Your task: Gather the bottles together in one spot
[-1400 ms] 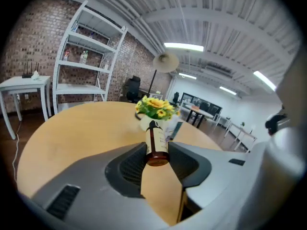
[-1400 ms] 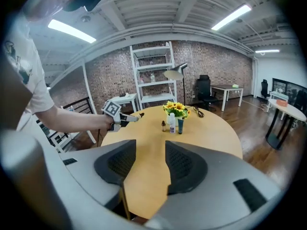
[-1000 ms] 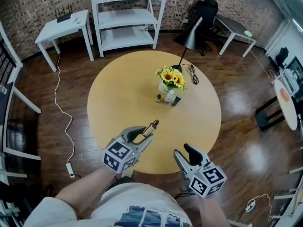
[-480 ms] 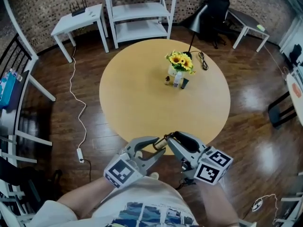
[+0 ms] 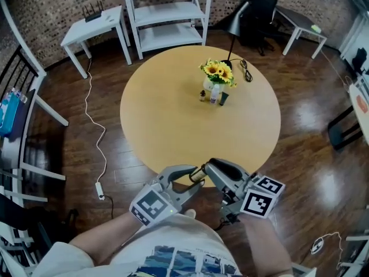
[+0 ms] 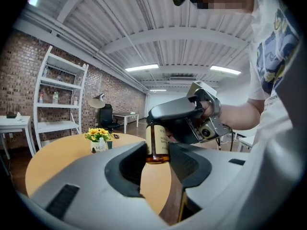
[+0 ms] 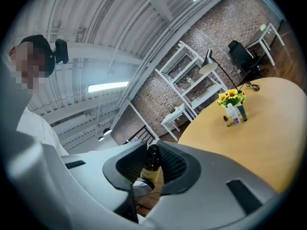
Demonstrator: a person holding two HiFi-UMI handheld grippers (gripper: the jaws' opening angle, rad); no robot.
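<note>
Held in the air at the near edge of the surface: a brown bottle, pinched at its base by the left gripper and at its neck by the right gripper, jaws just closed, likely for a hand-over. Far across, beside the flowers: other bottles, presumably the collecting spot.

Loft-style office with brick wall, white shelving, desk, office chair.

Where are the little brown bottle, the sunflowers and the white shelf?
brown bottle (image 6: 157,145): left gripper view, on its label.
sunflowers (image 5: 218,71): head view, on the yellow blooms.
white shelf (image 5: 172,13): head view, on a middle board.
</note>
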